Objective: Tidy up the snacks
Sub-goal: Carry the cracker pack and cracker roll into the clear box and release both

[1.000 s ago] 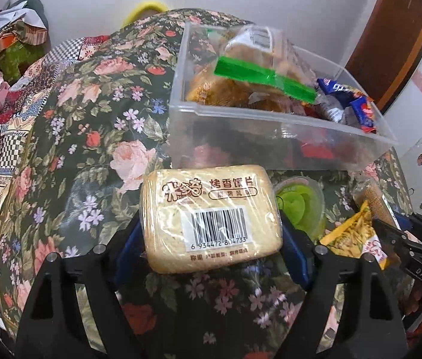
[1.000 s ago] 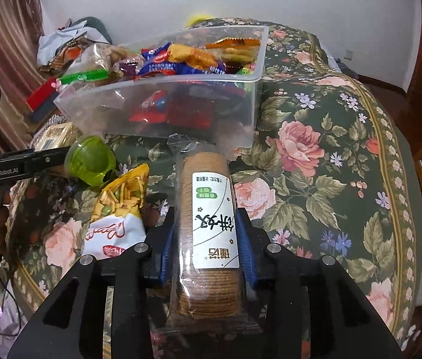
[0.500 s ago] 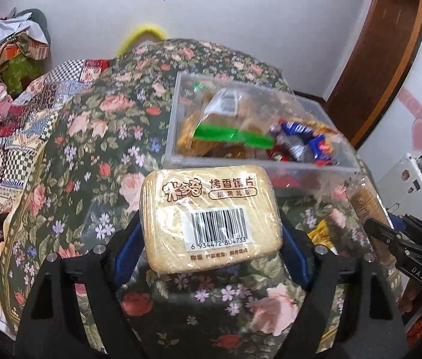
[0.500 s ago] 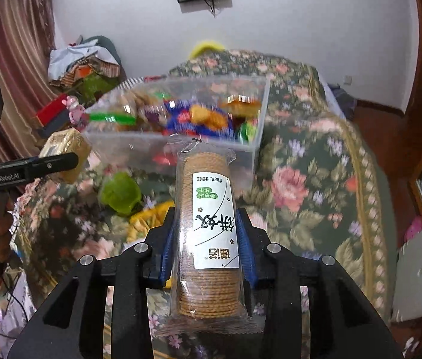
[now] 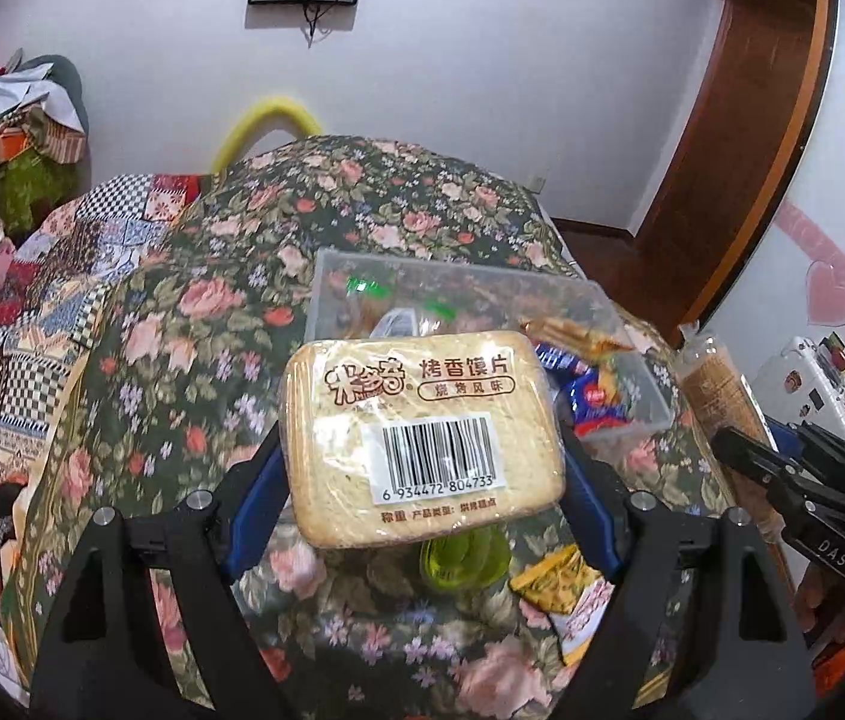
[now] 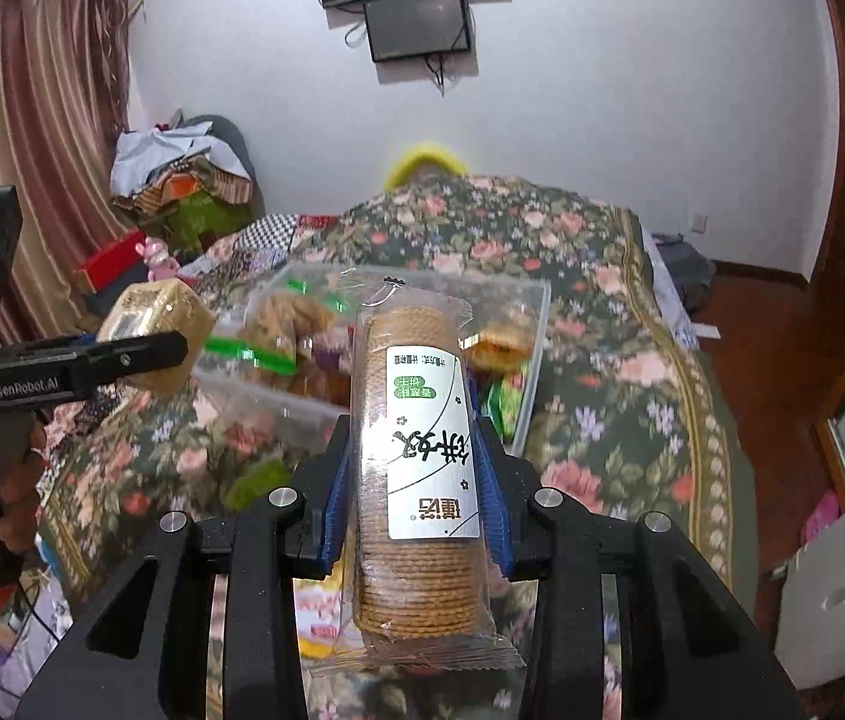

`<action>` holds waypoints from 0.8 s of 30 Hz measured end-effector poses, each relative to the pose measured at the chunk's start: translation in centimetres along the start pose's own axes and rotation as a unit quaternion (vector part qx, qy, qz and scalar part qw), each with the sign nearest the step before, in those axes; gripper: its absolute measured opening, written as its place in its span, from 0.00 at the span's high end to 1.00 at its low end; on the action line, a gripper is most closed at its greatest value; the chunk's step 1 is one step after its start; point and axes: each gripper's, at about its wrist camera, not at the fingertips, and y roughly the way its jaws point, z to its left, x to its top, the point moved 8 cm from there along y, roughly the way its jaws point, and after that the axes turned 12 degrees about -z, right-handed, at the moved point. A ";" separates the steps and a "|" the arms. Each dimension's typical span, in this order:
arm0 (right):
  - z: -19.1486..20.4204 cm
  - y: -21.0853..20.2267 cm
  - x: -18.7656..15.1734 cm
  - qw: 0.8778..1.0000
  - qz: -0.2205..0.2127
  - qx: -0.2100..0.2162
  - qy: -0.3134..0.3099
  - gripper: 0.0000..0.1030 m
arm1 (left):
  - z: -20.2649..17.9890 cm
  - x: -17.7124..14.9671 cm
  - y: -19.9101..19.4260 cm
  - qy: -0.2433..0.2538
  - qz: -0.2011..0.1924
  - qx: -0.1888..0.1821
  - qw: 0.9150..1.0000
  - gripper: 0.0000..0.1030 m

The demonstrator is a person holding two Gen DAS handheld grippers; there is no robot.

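Observation:
My left gripper [image 5: 422, 468] is shut on a flat pack of toasted bread slices [image 5: 416, 420] with a barcode label, held high above the bed. My right gripper [image 6: 416, 480] is shut on a long sleeve of round biscuits [image 6: 416, 468] with a white label, also held high. The clear plastic bin [image 5: 626, 324] with several snacks in it sits on the floral bedspread below and ahead of both grippers; it also shows in the right wrist view [image 6: 533, 348]. The left gripper with its pack shows at the left of the right wrist view [image 6: 152, 330].
A green jelly cup [image 5: 464, 558] and a yellow snack bag [image 5: 566, 594] lie on the floral bedspread [image 5: 194, 360] in front of the bin. A pile of clothes [image 6: 182, 180] lies at the back left. A white cabinet [image 5: 812, 384] stands at the right.
Both grippers have risen well above the bed with their packs held. The bin and loose snacks now look smaller and lower in both views.

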 end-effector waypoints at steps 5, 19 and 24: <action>0.1 1.1 2.2 1.000 -0.019 0.002 -0.004 0.67 | -1.2 1.6 1.3 0.011 -0.005 -0.002 1.000 0.21; -0.5 6.8 3.2 1.000 0.001 -0.005 -0.004 0.67 | -4.2 3.8 6.3 0.024 0.005 -0.017 1.000 0.21; -1.5 8.7 2.5 1.000 0.023 -0.018 -0.003 0.67 | -4.6 3.9 8.7 0.023 0.018 -0.017 0.999 0.21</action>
